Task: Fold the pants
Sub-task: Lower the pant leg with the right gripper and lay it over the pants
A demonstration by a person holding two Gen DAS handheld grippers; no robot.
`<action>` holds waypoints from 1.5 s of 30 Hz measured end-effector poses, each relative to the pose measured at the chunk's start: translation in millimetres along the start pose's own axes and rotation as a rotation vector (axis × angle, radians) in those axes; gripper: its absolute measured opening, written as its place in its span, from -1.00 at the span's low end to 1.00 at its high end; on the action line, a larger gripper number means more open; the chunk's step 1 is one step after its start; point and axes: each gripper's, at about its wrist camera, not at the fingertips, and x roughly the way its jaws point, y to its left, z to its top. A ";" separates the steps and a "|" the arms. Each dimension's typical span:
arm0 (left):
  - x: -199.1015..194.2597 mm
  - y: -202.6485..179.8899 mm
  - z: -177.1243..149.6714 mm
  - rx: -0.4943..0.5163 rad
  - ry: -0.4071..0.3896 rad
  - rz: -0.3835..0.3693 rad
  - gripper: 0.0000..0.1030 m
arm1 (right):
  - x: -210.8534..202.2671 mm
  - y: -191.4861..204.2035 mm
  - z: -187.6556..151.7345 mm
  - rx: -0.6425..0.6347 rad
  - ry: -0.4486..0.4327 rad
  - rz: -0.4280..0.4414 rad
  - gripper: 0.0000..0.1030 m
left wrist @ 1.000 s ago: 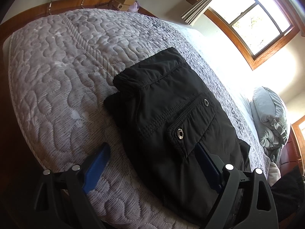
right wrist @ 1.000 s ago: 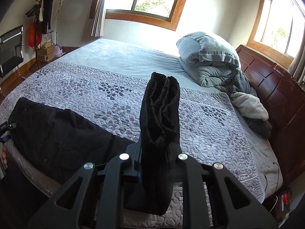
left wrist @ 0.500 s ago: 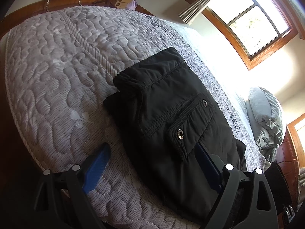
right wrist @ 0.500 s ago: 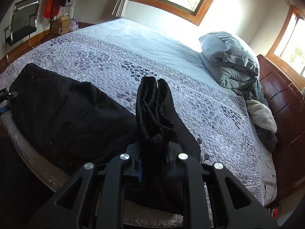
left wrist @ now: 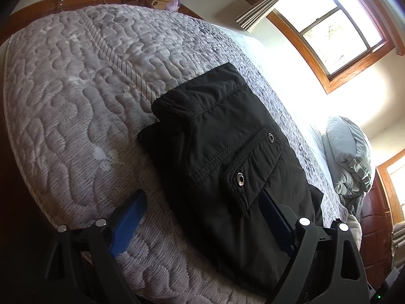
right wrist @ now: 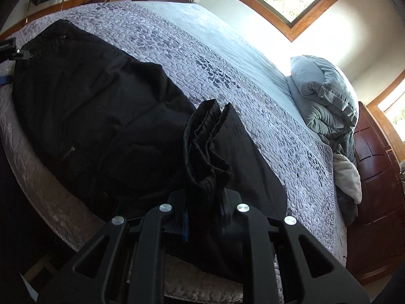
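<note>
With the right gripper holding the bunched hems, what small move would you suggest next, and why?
Probably carry the bunched hems in the right gripper toward the waist end. The pants lie lengthwise on the quilt, and the left gripper straddles the pocket with fingers open.

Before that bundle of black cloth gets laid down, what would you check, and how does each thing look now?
1. Right gripper clamped firmly on the bunched pant legs: ok.
2. Waist end of the pants lying flat on the quilt: ok.
3. Left gripper open, straddling the waist end's edge, not pinching: ok.
4. Bare quilt beyond the pants for smoothing: ok.
5. Grey comforter well away from the pants: ok.
6. Leg hems lined up inside the bundle: cannot tell.
</note>
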 end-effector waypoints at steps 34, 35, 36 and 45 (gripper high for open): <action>-2.2 5.9 0.7 -0.016 0.004 -0.028 0.77 | 81.7 -28.4 39.0 0.384 0.295 0.422 -0.13; -2.7 6.9 1.1 -0.017 0.006 -0.032 0.77 | 83.9 -28.8 37.0 0.402 0.308 0.448 -0.38; -2.7 7.5 1.4 -0.019 0.007 -0.035 0.77 | 84.5 -28.1 36.2 0.411 0.310 0.469 -0.54; -1.8 10.0 4.7 -0.025 0.009 -0.046 0.79 | 69.5 -31.0 37.6 0.429 0.295 0.535 -0.95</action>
